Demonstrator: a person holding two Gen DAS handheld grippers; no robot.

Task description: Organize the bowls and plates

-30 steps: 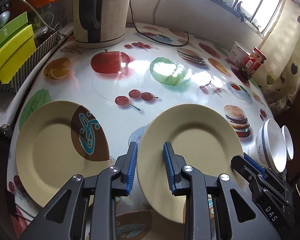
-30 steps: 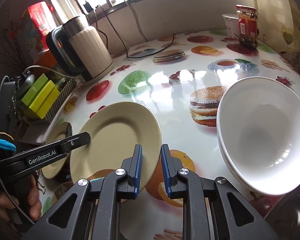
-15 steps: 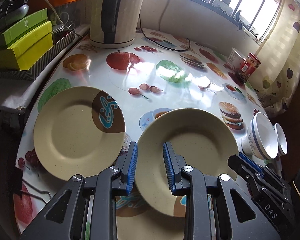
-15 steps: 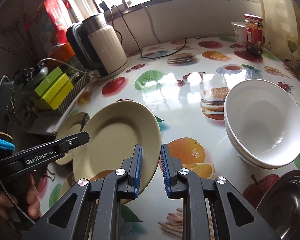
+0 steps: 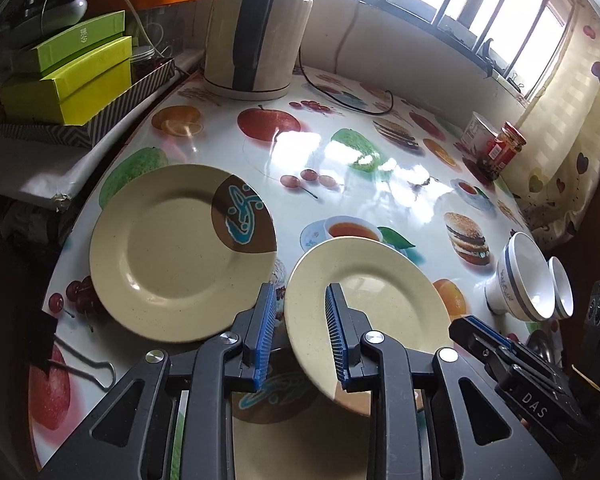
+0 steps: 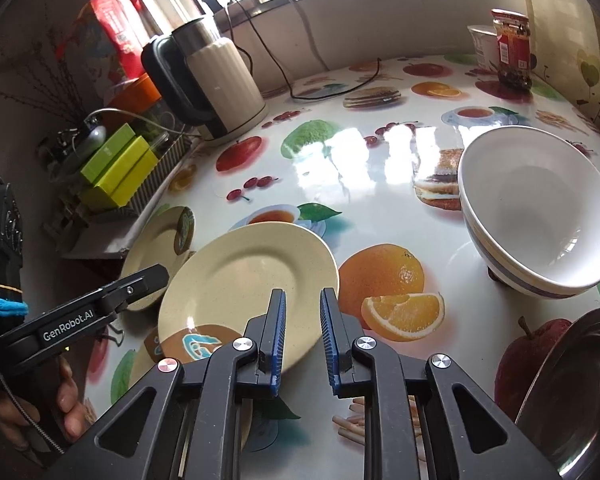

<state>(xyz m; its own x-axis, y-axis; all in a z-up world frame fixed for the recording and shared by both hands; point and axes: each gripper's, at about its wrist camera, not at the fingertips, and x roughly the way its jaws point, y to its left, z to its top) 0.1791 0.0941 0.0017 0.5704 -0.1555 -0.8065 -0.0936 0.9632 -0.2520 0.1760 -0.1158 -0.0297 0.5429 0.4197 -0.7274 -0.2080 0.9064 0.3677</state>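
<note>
The left gripper [image 5: 300,295] and the right gripper [image 6: 303,298] carry one beige plate [image 5: 372,300] between them, raised off the fruit-print table [image 5: 380,184] on the near side of the electric kettle [image 5: 256,40]. The left gripper's jaws are closed to a narrow gap on the plate's left rim. One blue pad lies on the plate's upper face and the other sits just outside the edge. The right gripper's jaws are narrower still and grip the opposite rim the same way. A brown patch with a teal pattern shows on the part of the plate farthest from the kettle.

A second beige plate [image 5: 172,248] lies flat on the table, closer to the kettle than the carried plate and just beside it. A third plate [image 5: 276,394] lies under the carried plate's near edge, farther from the kettle, and only its brown patterned part shows.

Two stacked white bowls with blue bands [image 6: 536,216] lean on the table well apart from the kettle, across the table from it. A steel dish [image 6: 572,400] sits at the table's edge, farther from the kettle than the bowls. Green boxes [image 5: 80,76] are stacked just beside the kettle, off the table. A red-lidded jar [image 5: 506,146] stands by the curtain, well apart from the kettle. In the right wrist view, a person's hand [image 6: 60,408] holds the left gripper's handle.
</note>
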